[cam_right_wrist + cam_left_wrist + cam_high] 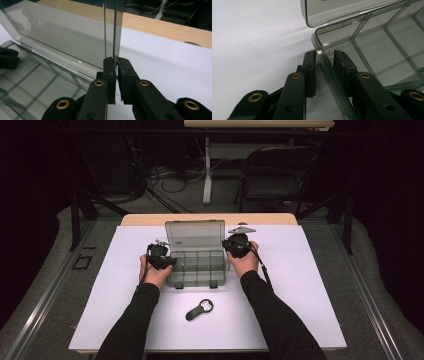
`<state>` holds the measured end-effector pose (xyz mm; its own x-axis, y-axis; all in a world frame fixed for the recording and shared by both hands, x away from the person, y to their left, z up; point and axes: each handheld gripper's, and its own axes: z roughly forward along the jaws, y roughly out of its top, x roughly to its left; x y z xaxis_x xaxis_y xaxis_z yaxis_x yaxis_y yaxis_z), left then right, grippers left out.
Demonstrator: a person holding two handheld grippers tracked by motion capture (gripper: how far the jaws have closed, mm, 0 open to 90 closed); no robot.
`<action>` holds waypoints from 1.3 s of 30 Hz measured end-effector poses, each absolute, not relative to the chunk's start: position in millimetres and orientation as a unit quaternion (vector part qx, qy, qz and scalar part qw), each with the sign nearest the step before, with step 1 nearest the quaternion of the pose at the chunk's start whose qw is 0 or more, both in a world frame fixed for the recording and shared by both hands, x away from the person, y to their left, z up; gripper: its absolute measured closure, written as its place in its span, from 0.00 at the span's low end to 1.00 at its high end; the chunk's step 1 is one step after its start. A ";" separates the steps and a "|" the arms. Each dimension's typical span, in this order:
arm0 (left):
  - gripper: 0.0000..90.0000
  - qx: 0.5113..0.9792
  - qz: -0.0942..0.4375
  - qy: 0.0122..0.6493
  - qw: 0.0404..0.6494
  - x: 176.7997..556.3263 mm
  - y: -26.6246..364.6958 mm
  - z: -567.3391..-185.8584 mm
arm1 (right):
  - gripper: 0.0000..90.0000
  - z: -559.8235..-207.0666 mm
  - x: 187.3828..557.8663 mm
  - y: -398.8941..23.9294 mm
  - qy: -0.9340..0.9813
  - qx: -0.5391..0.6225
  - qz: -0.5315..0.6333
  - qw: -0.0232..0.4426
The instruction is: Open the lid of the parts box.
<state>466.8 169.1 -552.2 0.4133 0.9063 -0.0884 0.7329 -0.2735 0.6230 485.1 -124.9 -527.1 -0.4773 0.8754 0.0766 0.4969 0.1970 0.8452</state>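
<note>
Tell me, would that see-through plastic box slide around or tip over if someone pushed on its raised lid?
Probably it would slide: the organizer box looks thin-walled and empty, so light, on a smooth white table. With the lid upright, it may tip backward. The left gripper straddling its wall likely steadies it.

A wooden table (207, 218) was covered by a white sheet (300, 285). On the sheet a clear compartment box (196, 268) was set near the middle, its lid raised, and a small black device (199, 309) was laid just in front of it
</note>
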 end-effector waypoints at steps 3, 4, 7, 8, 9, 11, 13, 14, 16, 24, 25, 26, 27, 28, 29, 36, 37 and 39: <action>0.80 0.785 0.144 0.522 0.301 466.8 169.1 -552.2 | 0.95 -525.1 486.7 -123.8 0.744 0.469 0.425 0.215; 0.80 0.785 0.144 0.522 0.301 466.8 169.1 -552.3 | 0.95 -523.8 487.4 -122.7 0.746 0.470 0.419 0.215; 0.80 0.785 0.144 0.522 0.301 466.9 169.1 -552.2 | 0.95 -520.6 490.1 -121.5 0.750 0.478 0.408 0.208; 0.80 0.785 0.144 0.522 0.301 466.8 169.0 -552.3 | 0.95 -520.1 491.1 -121.5 0.749 0.480 0.407 0.205; 0.80 0.785 0.144 0.522 0.301 466.8 169.0 -552.3 | 0.95 -519.2 491.7 -120.7 0.750 0.484 0.403 0.204; 0.80 0.784 0.144 0.523 0.302 466.8 168.9 -552.3 | 0.95 -516.9 492.3 -118.3 0.750 0.491 0.393 0.204; 0.80 0.784 0.145 0.523 0.302 466.8 168.9 -552.3 | 0.95 -516.0 493.0 -118.4 0.750 0.496 0.391 0.197; 0.80 0.784 0.146 0.522 0.302 466.8 168.9 -552.5 | 0.96 -515.1 494.3 -119.2 0.750 0.500 0.389 0.190; 0.80 0.785 0.144 0.522 0.302 466.8 169.0 -552.3 | 0.96 -513.4 495.5 -118.9 0.752 0.502 0.383 0.186; 0.80 0.784 0.144 0.524 0.302 466.8 168.9 -552.3 | 0.96 -508.7 501.8 -117.8 0.758 0.515 0.366 0.166; 0.80 0.784 0.144 0.524 0.302 466.8 168.8 -552.3 | 0.96 -508.9 502.4 -118.1 0.757 0.516 0.366 0.165; 0.80 0.783 0.144 0.524 0.302 466.8 168.8 -552.3 | 0.96 -509.2 502.9 -118.3 0.756 0.517 0.366 0.164; 0.80 0.783 0.144 0.524 0.301 466.7 168.7 -552.3 | 0.96 -509.6 503.4 -118.4 0.755 0.519 0.368 0.162; 0.80 0.783 0.144 0.524 0.301 466.7 168.7 -552.3 | 0.96 -509.7 503.8 -118.6 0.754 0.520 0.368 0.159; 0.80 0.783 0.144 0.524 0.301 466.7 168.8 -552.2 | 0.96 -510.1 504.1 -118.6 0.753 0.521 0.369 0.159; 0.81 0.779 0.147 0.529 0.302 466.4 168.0 -552.6 | 0.96 -511.5 508.4 -117.7 0.745 0.535 0.369 0.153; 0.81 0.779 0.147 0.529 0.302 466.4 167.9 -552.7 | 0.96 -511.4 509.9 -117.4 0.745 0.535 0.367 0.154; 0.81 0.778 0.148 0.531 0.302 466.2 167.6 -552.7 | 0.96 -511.1 511.7 -116.9 0.747 0.535 0.364 0.153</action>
<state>466.2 167.6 -552.7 0.3927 0.9152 -0.0906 0.7363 -0.2539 0.6272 511.7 -116.9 -511.1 -0.3805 0.9106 0.1610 0.6871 0.1619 0.7083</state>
